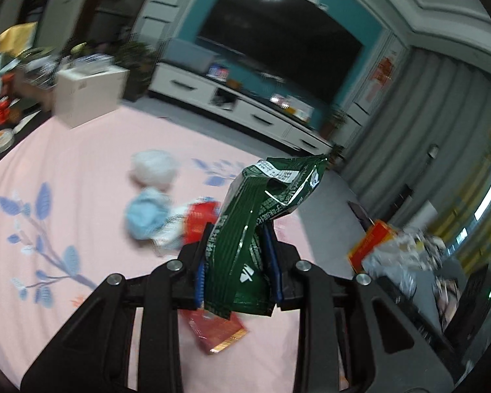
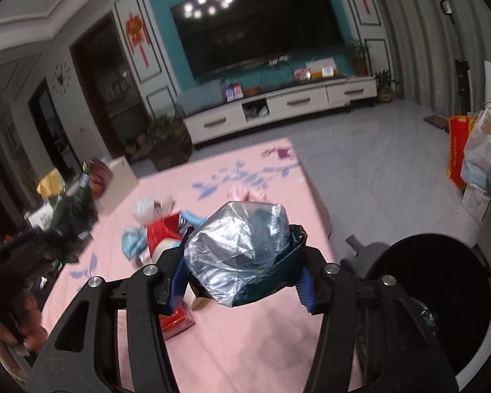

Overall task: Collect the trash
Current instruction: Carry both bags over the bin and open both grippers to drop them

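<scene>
Trash: green wrapper (image 1: 255, 229) pinched in left gripper (image 1: 237, 262), silver foil bag (image 2: 239, 255) clamped in right gripper (image 2: 242, 275), both held above the pink mat (image 2: 245, 344), likely heading for the black bin (image 2: 442, 294) at right. More litter (image 1: 147, 216) on mat.

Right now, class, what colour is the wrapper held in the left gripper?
Dark green with fine stripes and white print; the wrapper shows best in the left wrist view.

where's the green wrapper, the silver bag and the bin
green wrapper (image 1: 245, 229), left wrist view, on its striped middle between the jaws
silver bag (image 2: 235, 255), right wrist view, on its crumpled foil front
bin (image 2: 442, 294), right wrist view, on its dark inside wall
</scene>
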{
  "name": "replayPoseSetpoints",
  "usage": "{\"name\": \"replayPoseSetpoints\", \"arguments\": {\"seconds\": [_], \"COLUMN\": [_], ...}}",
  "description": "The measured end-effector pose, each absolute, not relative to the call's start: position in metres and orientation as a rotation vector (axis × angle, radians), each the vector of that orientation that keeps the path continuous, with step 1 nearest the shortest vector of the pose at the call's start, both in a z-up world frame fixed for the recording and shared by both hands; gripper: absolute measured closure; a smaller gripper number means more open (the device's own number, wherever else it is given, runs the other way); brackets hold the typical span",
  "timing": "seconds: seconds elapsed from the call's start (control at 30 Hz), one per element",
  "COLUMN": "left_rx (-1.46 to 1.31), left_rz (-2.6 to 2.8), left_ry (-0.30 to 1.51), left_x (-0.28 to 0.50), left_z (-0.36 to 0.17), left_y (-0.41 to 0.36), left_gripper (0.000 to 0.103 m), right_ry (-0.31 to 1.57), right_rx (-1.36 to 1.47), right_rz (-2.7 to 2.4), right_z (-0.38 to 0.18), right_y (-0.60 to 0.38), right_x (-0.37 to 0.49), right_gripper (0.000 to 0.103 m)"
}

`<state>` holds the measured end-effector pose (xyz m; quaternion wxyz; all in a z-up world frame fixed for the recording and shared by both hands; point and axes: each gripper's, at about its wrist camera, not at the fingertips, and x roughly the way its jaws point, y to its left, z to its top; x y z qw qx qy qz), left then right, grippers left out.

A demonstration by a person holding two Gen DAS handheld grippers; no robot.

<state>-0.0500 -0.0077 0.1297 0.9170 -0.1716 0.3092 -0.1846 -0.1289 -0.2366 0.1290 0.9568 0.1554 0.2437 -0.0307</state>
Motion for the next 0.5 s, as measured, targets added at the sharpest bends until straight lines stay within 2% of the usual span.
{"name": "replayPoseSetpoints", "arguments": {"seconds": [0.5], "left_rx": [-0.067], "left_rz": [-0.691], "left_ry": [0.696], "left_x": [-0.103], "left_z": [0.122], "left_y": [-0.163], "left_gripper": [0.072], "right_ry": [0.29], "right_rx": [0.434], "right_rz": [-0.332], "right_z": [0.166], "right_y": [-0.326], "right_x": [-0.214], "right_gripper": [0.049]}}
